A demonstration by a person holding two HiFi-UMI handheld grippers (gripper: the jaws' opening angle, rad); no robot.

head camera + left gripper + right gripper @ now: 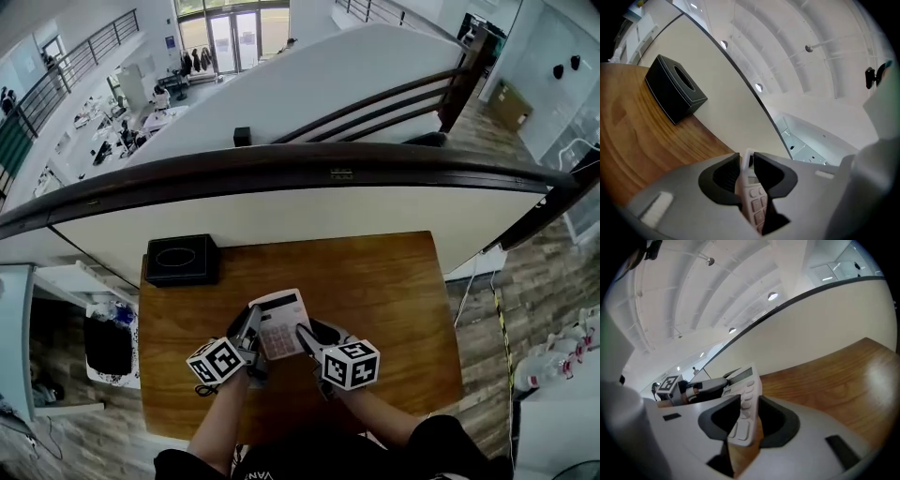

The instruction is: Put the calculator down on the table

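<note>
Holding one calculator [279, 323] between two grippers, you have it over the near middle of the single wooden bench [394, 281]. No view shows whether its underside touches the wood. Your left gripper [251, 326] pinches the calculator's left edge: in the left gripper view both dark jaws are clenched on the thin white body, with the keys showing just below them. Your right gripper [306, 336] grasps the opposite, right edge. In the right gripper view its jaws press on the keypad side, and the display end points away toward the left gripper. So both pairs of jaws grip the same one thing, and neither is released. The calculator's display end lies toward the far side and its keys face up. Each gripper carries one marker cube, two in all: the left cube [217, 361] and the right cube [351, 364] sit near you, just behind the calculator. One black box [182, 260] with an oval opening in its top stands at the far left corner of the bench, well apart from the calculator. Beyond the bench's far edge runs one dark curved handrail [281, 164].
</note>
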